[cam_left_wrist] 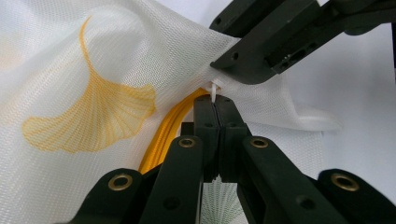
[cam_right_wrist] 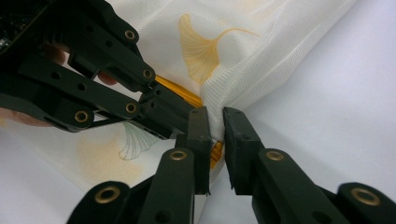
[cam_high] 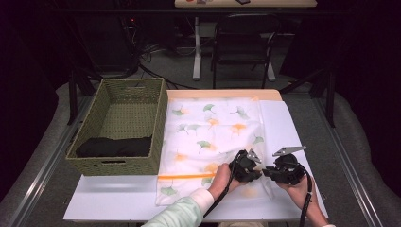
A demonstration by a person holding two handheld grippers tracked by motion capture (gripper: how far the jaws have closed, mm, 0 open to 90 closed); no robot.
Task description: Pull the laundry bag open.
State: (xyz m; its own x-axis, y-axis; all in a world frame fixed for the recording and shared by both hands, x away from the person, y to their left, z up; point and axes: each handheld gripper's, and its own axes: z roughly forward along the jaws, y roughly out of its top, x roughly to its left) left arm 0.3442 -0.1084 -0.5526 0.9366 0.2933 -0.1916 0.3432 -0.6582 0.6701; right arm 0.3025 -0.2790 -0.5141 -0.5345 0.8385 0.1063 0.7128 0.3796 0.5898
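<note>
A white mesh bag (cam_high: 213, 137) printed with ginkgo leaves lies flat on the table, its orange zipper (cam_high: 182, 176) running along the near edge. In the high view both grippers meet at the bag's near right corner. My left gripper (cam_left_wrist: 215, 100) is shut on the small white zipper pull (cam_left_wrist: 213, 88) at the end of the orange zipper (cam_left_wrist: 163, 135). Facing it, my right gripper (cam_right_wrist: 215, 116) pinches a bunched fold of the bag's fabric (cam_right_wrist: 224, 88) just beside the zipper's end. The two grippers' tips are almost touching.
A woven basket (cam_high: 161, 123) stands left of the bag with a dark folded cloth (cam_high: 113, 146) inside. Bare white tabletop (cam_high: 113, 194) shows in front of the basket and to the right of the bag (cam_high: 288, 123). A chair (cam_high: 241, 42) stands beyond the table.
</note>
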